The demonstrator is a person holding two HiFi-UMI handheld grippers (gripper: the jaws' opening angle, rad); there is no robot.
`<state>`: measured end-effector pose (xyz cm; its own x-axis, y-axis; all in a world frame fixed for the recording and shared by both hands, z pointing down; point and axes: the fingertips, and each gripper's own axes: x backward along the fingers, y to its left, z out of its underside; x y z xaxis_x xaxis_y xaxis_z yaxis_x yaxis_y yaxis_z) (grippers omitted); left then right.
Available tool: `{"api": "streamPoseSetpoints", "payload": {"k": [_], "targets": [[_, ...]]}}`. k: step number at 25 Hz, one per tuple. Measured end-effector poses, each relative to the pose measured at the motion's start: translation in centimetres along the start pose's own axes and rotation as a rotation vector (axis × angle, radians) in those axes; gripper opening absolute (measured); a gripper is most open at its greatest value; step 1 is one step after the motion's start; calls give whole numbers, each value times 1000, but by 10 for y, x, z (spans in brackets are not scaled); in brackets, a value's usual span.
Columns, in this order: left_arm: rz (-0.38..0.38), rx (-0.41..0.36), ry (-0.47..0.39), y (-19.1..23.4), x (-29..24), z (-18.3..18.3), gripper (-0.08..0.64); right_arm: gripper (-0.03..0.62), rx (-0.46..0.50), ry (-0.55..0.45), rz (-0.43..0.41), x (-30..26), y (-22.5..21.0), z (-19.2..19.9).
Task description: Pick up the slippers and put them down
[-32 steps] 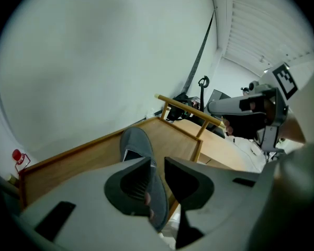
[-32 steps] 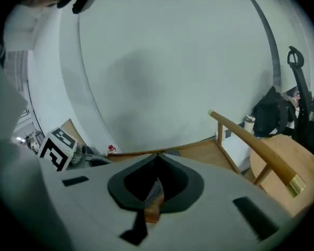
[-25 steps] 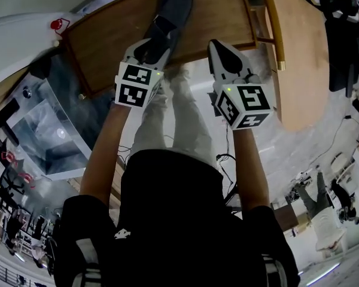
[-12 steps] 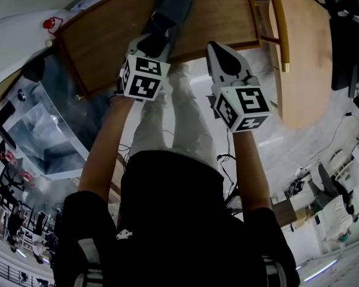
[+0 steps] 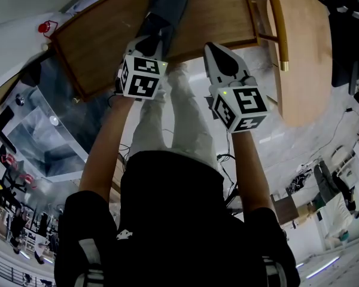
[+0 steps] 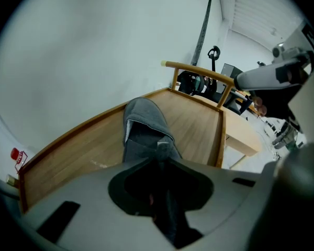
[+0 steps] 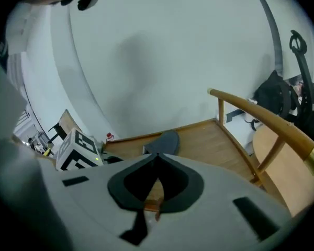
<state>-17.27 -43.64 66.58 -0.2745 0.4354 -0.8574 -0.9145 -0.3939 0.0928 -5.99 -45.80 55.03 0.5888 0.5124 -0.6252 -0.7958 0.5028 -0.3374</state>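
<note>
One grey slipper [image 5: 169, 3] lies on a wooden platform with a raised rim [image 5: 102, 43]. In the left gripper view the slipper [image 6: 143, 123] runs away from the jaws, toe far. My left gripper [image 5: 150, 42] sits over the slipper's near end. Its jaws have just been closing, and grey fabric is pinched between them [image 6: 160, 151]. My right gripper [image 5: 215, 48] hovers over the platform's front edge, to the right of the slipper. It is shut with nothing in it [image 7: 157, 159]. The slipper [image 7: 165, 141] shows beyond its tips. I see no second slipper.
A wooden chair with a curved back rail [image 5: 276, 26] and round seat [image 5: 308, 58] stands right of the platform; the rail [image 7: 261, 114] is close to my right gripper. A glass-topped case [image 5: 45, 127] sits at the left. A white wall backs the platform [image 6: 193, 127].
My left gripper has sunk onto the slipper's near end and its jaws have closed on the fabric. The right gripper has dropped slightly and stays shut.
</note>
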Motion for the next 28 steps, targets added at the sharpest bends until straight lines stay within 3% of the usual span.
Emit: {"api": "streamPoseSetpoints", "payload": {"k": [7, 12, 28], "targets": [[2, -31, -2, -1, 1, -1, 26, -14, -3, -6, 7, 2, -3, 0], [-34, -110, -29, 1, 6, -6, 21, -14, -2, -13, 12, 5, -3, -1], [-33, -84, -109, 0, 49, -21, 17, -14, 14, -67, 44, 34, 14, -14]]}}
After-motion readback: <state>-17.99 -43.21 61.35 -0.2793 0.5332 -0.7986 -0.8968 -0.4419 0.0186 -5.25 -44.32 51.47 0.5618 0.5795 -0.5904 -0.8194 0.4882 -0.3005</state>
